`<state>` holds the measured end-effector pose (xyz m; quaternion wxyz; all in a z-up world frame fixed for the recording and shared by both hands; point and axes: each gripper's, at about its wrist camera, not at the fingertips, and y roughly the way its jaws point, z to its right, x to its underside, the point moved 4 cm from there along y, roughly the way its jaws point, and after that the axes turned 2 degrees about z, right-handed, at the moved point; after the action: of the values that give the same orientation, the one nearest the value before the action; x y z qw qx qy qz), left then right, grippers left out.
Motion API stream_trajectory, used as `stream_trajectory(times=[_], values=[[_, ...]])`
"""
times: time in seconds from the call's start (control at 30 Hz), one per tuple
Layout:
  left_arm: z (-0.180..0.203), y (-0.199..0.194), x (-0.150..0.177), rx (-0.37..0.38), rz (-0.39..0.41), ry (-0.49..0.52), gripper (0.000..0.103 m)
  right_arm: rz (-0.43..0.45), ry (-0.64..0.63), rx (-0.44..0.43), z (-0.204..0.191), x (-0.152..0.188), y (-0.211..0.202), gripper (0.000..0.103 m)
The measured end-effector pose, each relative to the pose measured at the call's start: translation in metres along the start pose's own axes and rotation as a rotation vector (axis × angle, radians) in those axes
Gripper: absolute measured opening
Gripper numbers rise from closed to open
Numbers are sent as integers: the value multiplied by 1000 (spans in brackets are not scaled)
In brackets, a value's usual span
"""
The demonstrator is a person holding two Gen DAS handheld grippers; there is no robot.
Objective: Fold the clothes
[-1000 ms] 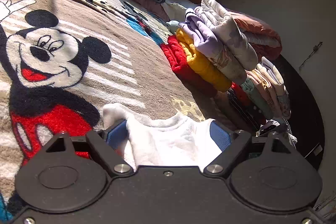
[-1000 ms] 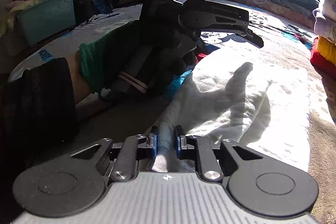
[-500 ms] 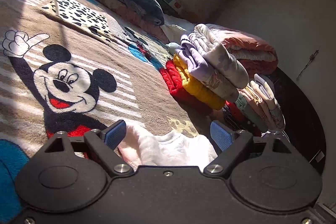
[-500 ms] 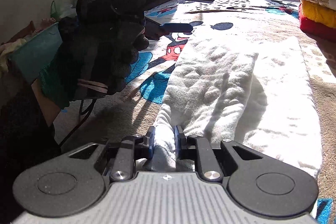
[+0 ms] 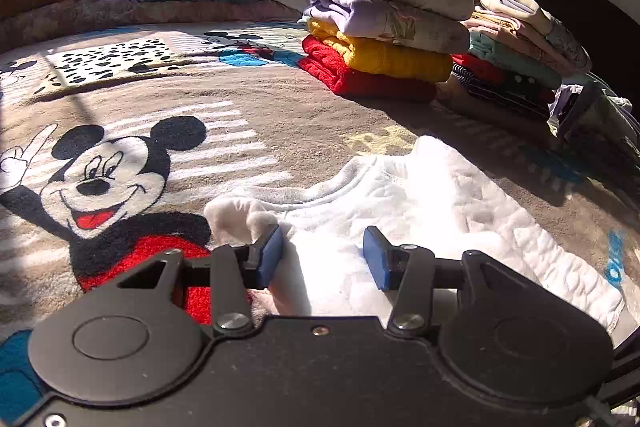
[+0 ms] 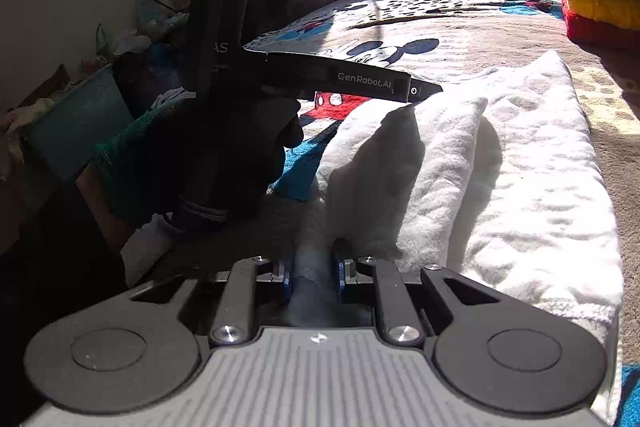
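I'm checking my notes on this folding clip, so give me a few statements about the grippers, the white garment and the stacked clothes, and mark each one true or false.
1. The right gripper is shut on the white garment. True.
2. The left gripper is clamped tight on the garment. False: its jaws stand apart over the neckline end.
3. In the folded stack, the red piece lies at the bottom with the yellow piece on it. True.
4. The white garment hangs in the air above the bed. False: it lies on the cartoon-mouse blanket.
5. The folded stack sits on top of the white garment. False: it stands apart, farther back on the blanket.
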<state>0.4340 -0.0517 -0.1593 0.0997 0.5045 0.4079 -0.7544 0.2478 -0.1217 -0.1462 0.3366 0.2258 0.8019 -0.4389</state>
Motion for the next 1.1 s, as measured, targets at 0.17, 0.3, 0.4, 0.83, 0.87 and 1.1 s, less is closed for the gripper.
stream_trajectory(times=[0.17, 0.3, 0.4, 0.83, 0.87, 1.1], values=[[0, 2, 4, -13, 9, 11, 48, 3, -16, 3, -2, 2, 2, 19], [4, -11, 1, -36, 54, 13, 49, -1, -50, 3, -7, 0, -1, 21], [10, -30, -4, -63, 103, 4, 49, -25, -62, -2, -12, -4, -2, 28], [57, -21, 22, -62, 6, 168, 48, -10, -38, -13, -17, 0, 1, 50], [56, -20, 21, -61, 3, 162, 50, -8, -47, -6, -19, 1, 2, 50], [50, -44, 18, -11, 70, 76, 62, -8, -68, 16, -28, 2, -3, 55]])
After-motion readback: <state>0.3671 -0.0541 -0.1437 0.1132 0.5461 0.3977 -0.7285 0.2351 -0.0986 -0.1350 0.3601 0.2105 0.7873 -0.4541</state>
